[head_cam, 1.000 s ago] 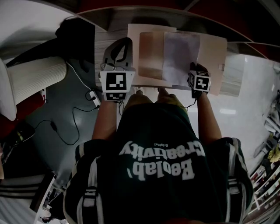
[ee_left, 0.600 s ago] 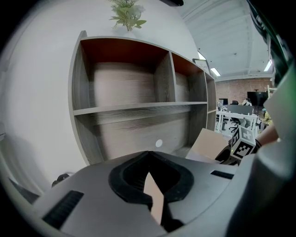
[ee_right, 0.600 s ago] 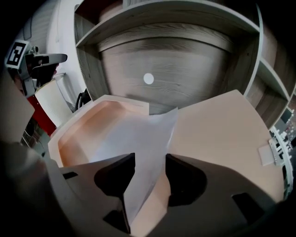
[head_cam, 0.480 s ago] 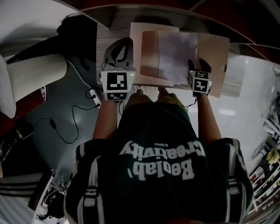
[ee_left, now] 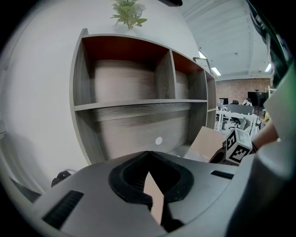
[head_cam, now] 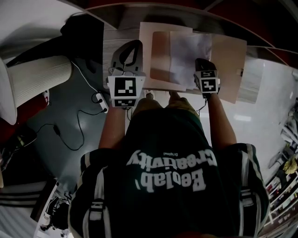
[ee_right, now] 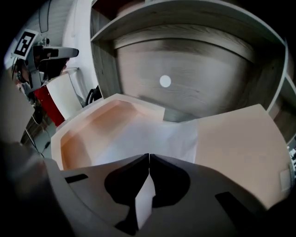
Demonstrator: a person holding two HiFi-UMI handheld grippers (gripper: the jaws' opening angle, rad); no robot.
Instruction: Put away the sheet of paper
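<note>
A white sheet of paper lies on an open tan folder on the grey shelf board. My right gripper sits at the sheet's near right corner. In the right gripper view the gripper is shut, with a strip of the sheet of paper pinched between the pads over the folder. My left gripper is at the folder's left edge. In the left gripper view that gripper is shut with a tan strip of folder between its jaws.
The shelf unit has open compartments and a plant on top. A round hole marks its back panel. A white chair and cables on the floor are at the left.
My right gripper has moved a little left and forward onto the sheet's near corner. The sheet has slid slightly left on the folder. The left gripper has stayed in place.
</note>
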